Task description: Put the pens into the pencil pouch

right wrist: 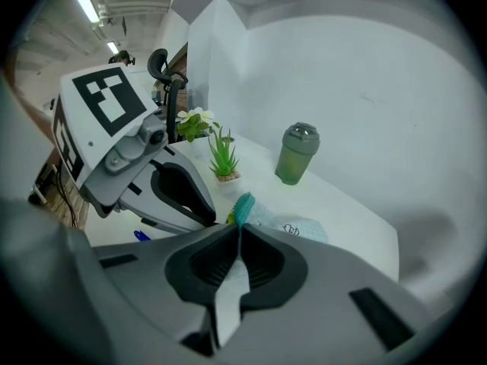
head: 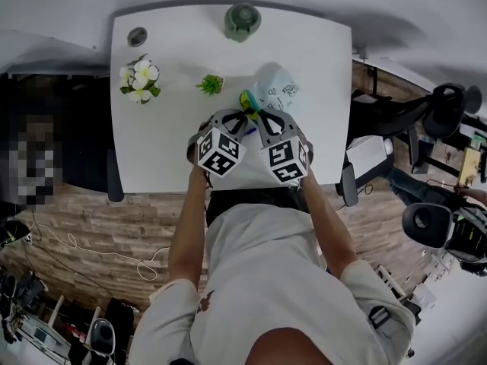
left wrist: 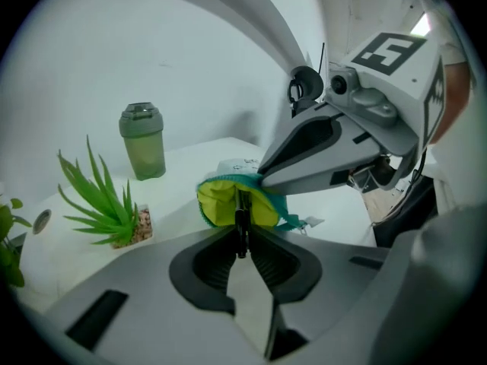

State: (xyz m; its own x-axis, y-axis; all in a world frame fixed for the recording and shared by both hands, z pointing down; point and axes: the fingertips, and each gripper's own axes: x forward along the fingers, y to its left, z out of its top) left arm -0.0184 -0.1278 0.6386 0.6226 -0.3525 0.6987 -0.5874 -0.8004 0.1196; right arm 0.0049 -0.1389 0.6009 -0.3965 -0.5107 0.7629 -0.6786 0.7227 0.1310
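Note:
The pencil pouch (left wrist: pixel 224 204) is teal outside and yellow inside, and its mouth gapes toward my left gripper (left wrist: pixel 242 233). That gripper is shut on a thin black pen (left wrist: pixel 241 217), whose far end lies at the pouch's mouth. My right gripper (right wrist: pixel 240 225) is shut on the teal rim of the pouch (right wrist: pixel 243 207) and holds it up off the table. In the head view both grippers meet over the pouch (head: pixel 247 99) near the table's front middle. A blue pen (right wrist: pixel 141 236) lies on the table under the left gripper.
A crumpled white printed bag (head: pixel 275 88) lies just behind the pouch. A green shaker bottle (head: pixel 242 21) stands at the far edge of the white table (head: pixel 167 158). A small potted plant (head: pixel 211 84) and white flowers (head: pixel 139 78) stand to the left. Office chairs stand to the right.

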